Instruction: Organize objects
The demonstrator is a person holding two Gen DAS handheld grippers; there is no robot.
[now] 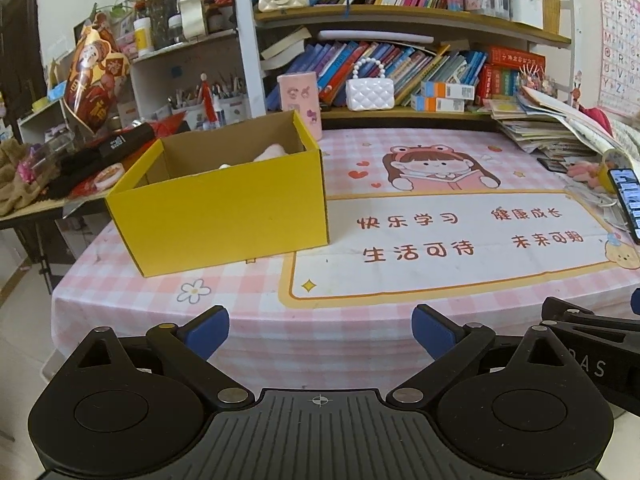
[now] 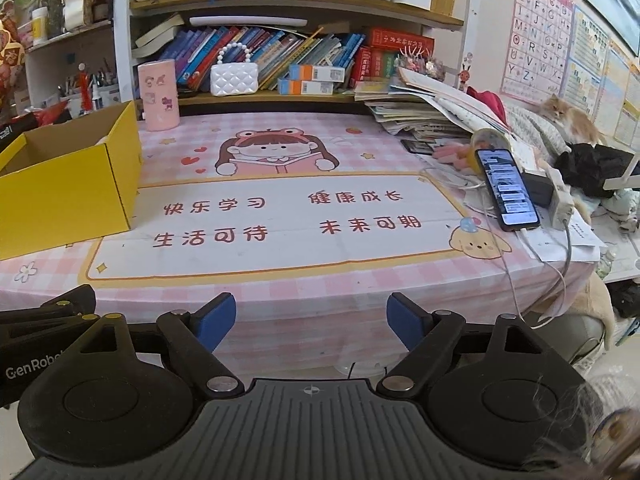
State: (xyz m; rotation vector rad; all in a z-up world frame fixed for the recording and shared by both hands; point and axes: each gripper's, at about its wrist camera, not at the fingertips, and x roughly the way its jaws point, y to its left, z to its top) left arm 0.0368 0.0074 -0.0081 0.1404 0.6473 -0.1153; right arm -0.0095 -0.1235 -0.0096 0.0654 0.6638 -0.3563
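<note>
Nearest the lens: left tongs (image 1: pixel 320 330) with blue pads spread wide, nothing between them, poised off the near edge of the pink checked cartoon-print surface (image 1: pixel 400 300). Same for the right tongs (image 2: pixel 311 322): pads well apart, empty, level with the near edge and just beside the left pair, whose black frame shows at the left margin of the right view. Ahead and to the left of the left tongs, resting on the surface: open yellow cardboard box (image 1: pixel 224 208), long axis running roughly across the view, slightly skewed, with something pale pink and white (image 1: pixel 268 154) partly showing inside; too hidden to name. From the right tongs, box (image 2: pixel 68 184) far off to the left; left pair clearly nearer to it. Ahead and to the right of the right tongs: black smartphone with lit screen (image 2: pixel 506 188) propped at a slant, cable trailing, long axis pointing away and leftward; beyond it a blurred pile of pink items (image 2: pixel 450 154) beside stacked papers. Likely judgement: loose things on the right side fall to the right tongs, carried leftward across the bare middle toward the box; reach forward and rightward needed first.
</note>
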